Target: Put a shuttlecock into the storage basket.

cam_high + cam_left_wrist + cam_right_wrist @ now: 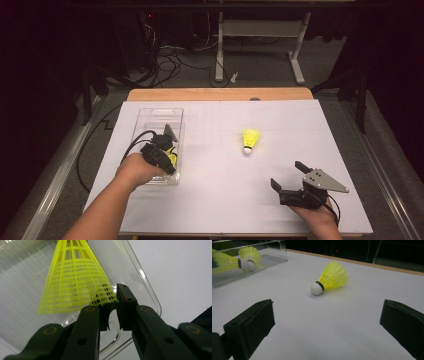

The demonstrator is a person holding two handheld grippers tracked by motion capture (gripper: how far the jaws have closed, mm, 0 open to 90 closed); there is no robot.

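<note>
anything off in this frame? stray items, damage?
One yellow shuttlecock lies on its side on the white table, apart from the clear plastic tray that holds the others. Left claw pinches a shuttlecock skirt over the tray; right claw is open. No damage visible.

No words, labels, brand marks, numbers or signs can be read anywhere in these views. The yellow shuttlecocks, the clear plastic box, the white table cover and the black grippers all carry plain, unmarked surfaces as far as can be seen.
</note>
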